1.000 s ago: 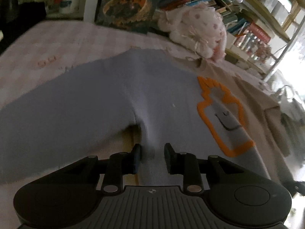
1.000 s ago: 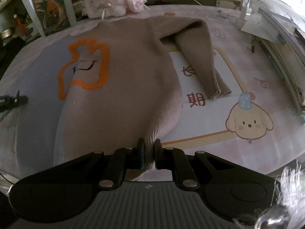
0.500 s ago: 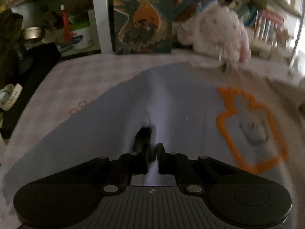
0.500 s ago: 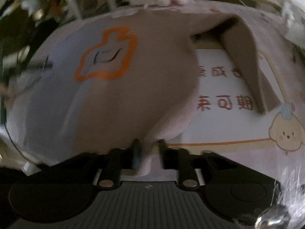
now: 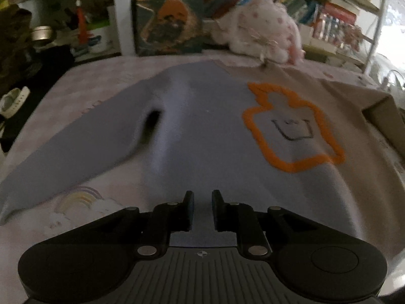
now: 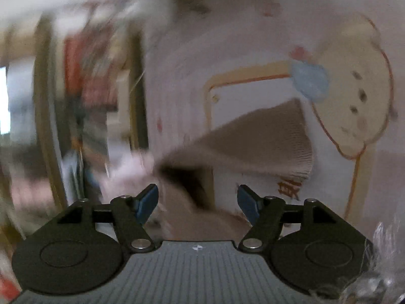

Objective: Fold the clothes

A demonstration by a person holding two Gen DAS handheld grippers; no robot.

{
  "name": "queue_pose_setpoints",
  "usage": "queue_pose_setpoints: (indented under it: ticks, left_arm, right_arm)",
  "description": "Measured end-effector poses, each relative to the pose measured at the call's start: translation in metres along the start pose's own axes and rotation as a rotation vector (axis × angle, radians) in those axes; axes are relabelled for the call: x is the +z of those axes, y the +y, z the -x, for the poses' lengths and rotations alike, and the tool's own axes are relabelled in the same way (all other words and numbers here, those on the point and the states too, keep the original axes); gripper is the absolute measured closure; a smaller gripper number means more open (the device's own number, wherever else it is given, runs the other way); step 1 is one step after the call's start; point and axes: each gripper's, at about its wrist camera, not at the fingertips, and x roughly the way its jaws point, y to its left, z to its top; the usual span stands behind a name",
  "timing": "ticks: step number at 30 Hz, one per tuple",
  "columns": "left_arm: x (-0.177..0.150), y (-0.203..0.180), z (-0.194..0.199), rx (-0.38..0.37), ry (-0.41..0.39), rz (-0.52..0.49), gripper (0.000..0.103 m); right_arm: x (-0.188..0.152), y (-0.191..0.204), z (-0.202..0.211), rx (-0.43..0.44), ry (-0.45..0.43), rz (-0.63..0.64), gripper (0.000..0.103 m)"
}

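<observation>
Left wrist: book (image 5: 169, 15) title blurred; sweater (image 5: 215, 136) logo wordless.

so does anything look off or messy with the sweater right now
Yes. The grey-and-beige knit sweater with the orange outline is not flat: a raised fold with a dark gap sits where the grey sleeve joins the body. The beige sleeve lies crooked across the printed mat.
</observation>
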Motion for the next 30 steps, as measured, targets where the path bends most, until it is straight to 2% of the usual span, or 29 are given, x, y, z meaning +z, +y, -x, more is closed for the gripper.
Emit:
queue_pose_setpoints:
  ticks: [3, 8, 9, 10, 11, 12, 13, 16, 17, 19, 20, 21, 22, 24, 27, 30]
  left_arm:
    - [0.001, -0.007, 0.002, -0.015, 0.0, 0.019, 0.086]
    - [0.003, -0.014, 0.002, 0.007, 0.006, 0.024, 0.087]
    - [0.004, -0.015, 0.002, 0.011, 0.008, 0.024, 0.087]
    - [0.004, -0.016, 0.001, 0.015, 0.011, 0.027, 0.087]
    - [0.004, -0.017, 0.001, 0.018, 0.015, 0.031, 0.086]
    - [0.004, -0.018, 0.0, 0.021, 0.019, 0.034, 0.087]
    - [0.005, -0.019, -0.001, 0.024, 0.024, 0.038, 0.087]
    - [0.005, -0.023, -0.003, 0.031, 0.036, 0.036, 0.087]
    - [0.006, -0.024, -0.004, 0.034, 0.038, 0.033, 0.087]
    - [0.006, -0.028, -0.005, 0.031, 0.042, 0.028, 0.087]
    - [0.006, -0.029, -0.006, 0.029, 0.043, 0.024, 0.087]
    - [0.006, -0.031, -0.006, 0.033, 0.044, 0.014, 0.087]
    - [0.006, -0.033, -0.006, 0.038, 0.046, 0.003, 0.086]
    - [0.005, -0.032, -0.004, 0.049, 0.041, -0.006, 0.086]
    - [0.004, -0.027, -0.001, 0.067, 0.034, -0.002, 0.086]
    - [0.003, -0.011, 0.001, 0.082, 0.031, 0.049, 0.086]
  right_arm:
    - [0.007, -0.013, -0.005, -0.036, -0.054, -0.146, 0.04]
    - [0.014, -0.022, -0.009, -0.064, -0.157, -0.227, 0.044]
    - [0.016, -0.022, -0.008, -0.059, -0.177, -0.238, 0.049]
    - [0.018, -0.023, -0.008, -0.054, -0.196, -0.248, 0.063]
    - [0.025, -0.021, -0.011, -0.062, -0.207, -0.234, 0.072]
    - [0.034, -0.017, -0.015, -0.058, -0.199, -0.189, 0.09]
    - [0.043, -0.011, -0.019, -0.053, -0.19, -0.142, 0.097]
    - [0.062, 0.033, -0.022, -0.023, -0.226, 0.191, 0.097]
    - [0.064, 0.053, -0.022, -0.019, -0.254, 0.35, 0.097]
    - [0.07, 0.076, -0.033, -0.129, -0.265, 0.564, 0.096]
    - [0.072, 0.088, -0.038, -0.188, -0.269, 0.669, 0.089]
    - [0.075, 0.087, -0.04, -0.214, -0.26, 0.678, 0.069]
    - [0.078, 0.085, -0.042, -0.236, -0.25, 0.678, 0.062]
    - [0.085, 0.082, -0.045, -0.282, -0.23, 0.679, 0.061]
    - [0.065, 0.073, -0.037, -0.232, -0.142, 0.721, 0.057]
    - [0.026, 0.063, -0.036, -0.24, 0.042, 0.862, 0.057]
